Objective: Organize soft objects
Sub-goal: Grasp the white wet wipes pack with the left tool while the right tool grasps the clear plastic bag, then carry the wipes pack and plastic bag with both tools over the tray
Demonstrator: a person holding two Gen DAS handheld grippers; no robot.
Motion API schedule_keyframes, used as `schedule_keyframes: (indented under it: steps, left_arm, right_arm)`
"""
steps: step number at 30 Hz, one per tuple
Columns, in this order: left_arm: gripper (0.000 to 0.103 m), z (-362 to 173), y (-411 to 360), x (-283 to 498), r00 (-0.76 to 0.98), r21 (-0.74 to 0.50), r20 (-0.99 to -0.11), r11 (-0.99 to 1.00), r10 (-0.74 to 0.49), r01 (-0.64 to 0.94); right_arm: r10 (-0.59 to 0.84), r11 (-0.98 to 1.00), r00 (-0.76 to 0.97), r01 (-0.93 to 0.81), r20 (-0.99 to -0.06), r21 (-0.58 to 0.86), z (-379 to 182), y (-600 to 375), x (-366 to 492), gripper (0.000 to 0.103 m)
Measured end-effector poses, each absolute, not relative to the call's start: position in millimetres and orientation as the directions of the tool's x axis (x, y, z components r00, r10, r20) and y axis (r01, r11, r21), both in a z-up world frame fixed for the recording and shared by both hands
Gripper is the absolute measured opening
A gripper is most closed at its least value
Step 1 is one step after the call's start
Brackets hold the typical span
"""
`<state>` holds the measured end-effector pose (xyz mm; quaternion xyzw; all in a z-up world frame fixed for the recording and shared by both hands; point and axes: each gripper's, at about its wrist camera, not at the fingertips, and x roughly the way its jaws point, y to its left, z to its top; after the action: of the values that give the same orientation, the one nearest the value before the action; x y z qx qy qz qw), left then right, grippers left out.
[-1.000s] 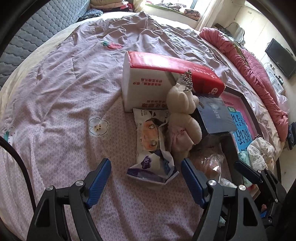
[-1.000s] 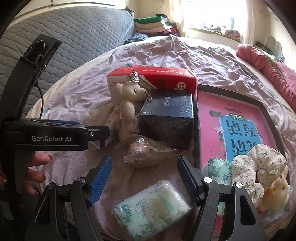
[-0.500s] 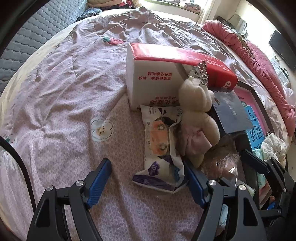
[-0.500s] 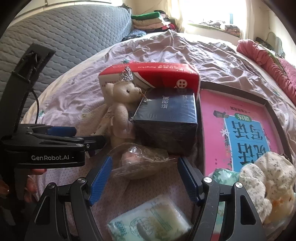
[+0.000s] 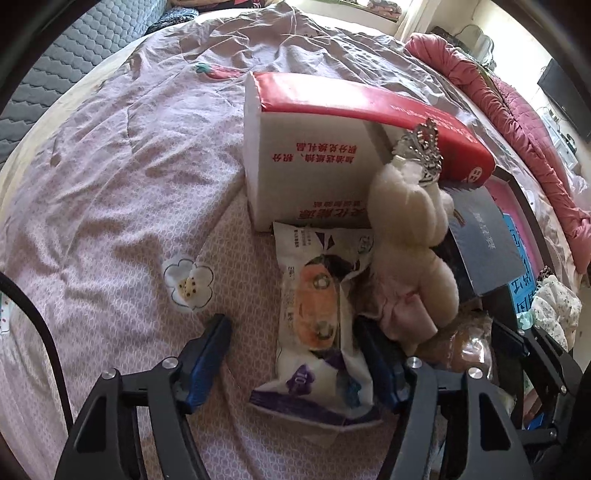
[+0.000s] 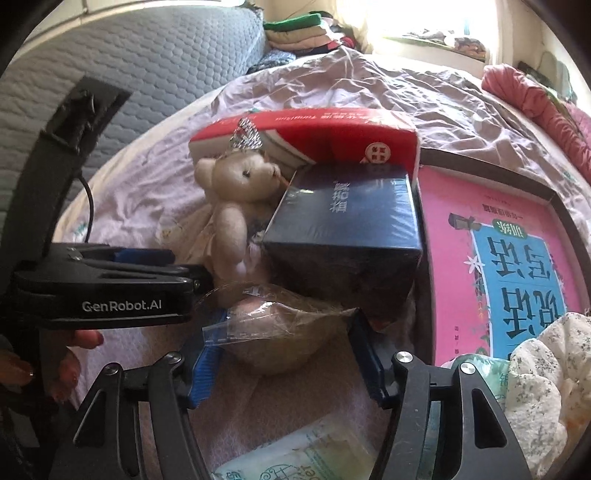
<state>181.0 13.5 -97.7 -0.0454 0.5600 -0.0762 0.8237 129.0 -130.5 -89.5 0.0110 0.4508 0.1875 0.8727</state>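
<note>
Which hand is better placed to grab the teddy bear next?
Left, probably. The left claw straddles the snack packet right beside the teddy bear. The right claw straddles a clear bag, with the bear farther off.

Both tongs, left [image 5: 295,363] and right [image 6: 284,354], point steeply down, jaws just narrowing.

Grey quilted headboard [image 6: 155,74], pink framed board [image 6: 491,236] w/ blue label, dark TV [image 5: 567,99] far right, folded clothes [image 6: 299,33] by window
</note>
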Motion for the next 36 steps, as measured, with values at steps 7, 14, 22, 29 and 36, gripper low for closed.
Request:
schedule_keyframes:
  steps: [7, 14, 22, 29, 36]
  left_arm:
    - [0.042, -98, 19, 183, 0.376, -0.185, -0.907, 0.982, -0.19, 0.049]
    - [0.039, -95, 26, 180, 0.389, -0.223, -0.895, 0.974, -0.219, 0.036]
    - [0.039, -88, 32, 170, 0.398, -0.252, -0.884, 0.967, -0.246, 0.037]
    - [0.039, -77, 34, 156, 0.424, -0.221, -0.879, 0.974, -0.22, 0.048]
    - [0.039, -63, 41, 142, 0.453, -0.214, -0.865, 0.975, -0.216, 0.056]
  right_arm:
    - [0.363, 0.922, 0.526, -0.322, -0.769, 0.215, -86, -135, 127, 0.062]
    - [0.359, 0.929, 0.562, -0.292, -0.745, 0.227, -75, -147, 120, 0.062]
    - [0.361, 0.928, 0.563, -0.294, -0.744, 0.228, -71, -147, 114, 0.062]
    - [0.363, 0.928, 0.571, -0.297, -0.737, 0.227, -66, -145, 110, 0.062]
    - [0.362, 0.928, 0.584, -0.296, -0.726, 0.226, -58, -146, 103, 0.062]
